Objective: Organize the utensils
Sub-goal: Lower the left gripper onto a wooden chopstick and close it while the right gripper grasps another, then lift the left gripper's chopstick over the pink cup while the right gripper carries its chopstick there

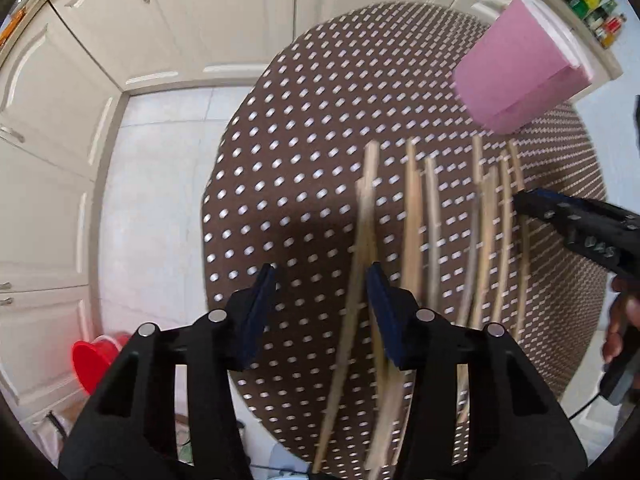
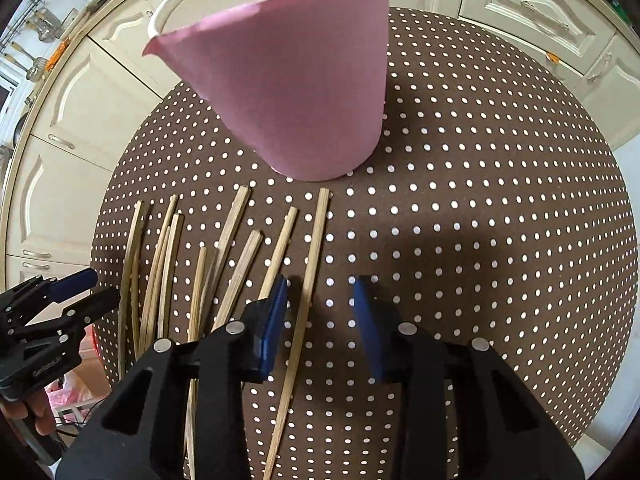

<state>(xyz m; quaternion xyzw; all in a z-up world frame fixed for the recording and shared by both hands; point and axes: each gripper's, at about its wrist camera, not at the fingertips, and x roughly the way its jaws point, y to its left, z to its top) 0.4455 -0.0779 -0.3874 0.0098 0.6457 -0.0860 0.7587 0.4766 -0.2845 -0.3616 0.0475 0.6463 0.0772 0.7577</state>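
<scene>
Several wooden chopsticks [image 1: 412, 236] lie side by side on a round brown table with white dots [image 1: 300, 140]; they also show in the right wrist view [image 2: 236, 248]. A pink cup [image 1: 516, 68] stands upright beyond them, large in the right wrist view [image 2: 304, 92]. My left gripper [image 1: 320, 312] is open above the leftmost chopsticks, empty. My right gripper [image 2: 320, 328] is open and empty, low over the rightmost chopstick [image 2: 308, 280]. Each gripper shows in the other's view: the right gripper [image 1: 576, 228] and the left gripper [image 2: 60, 304].
Cream kitchen cabinets [image 1: 80, 120] surround the table over a pale tiled floor. A red bucket [image 1: 96, 356] stands on the floor at the left. Bottles sit on a shelf [image 1: 592, 4] at the top right.
</scene>
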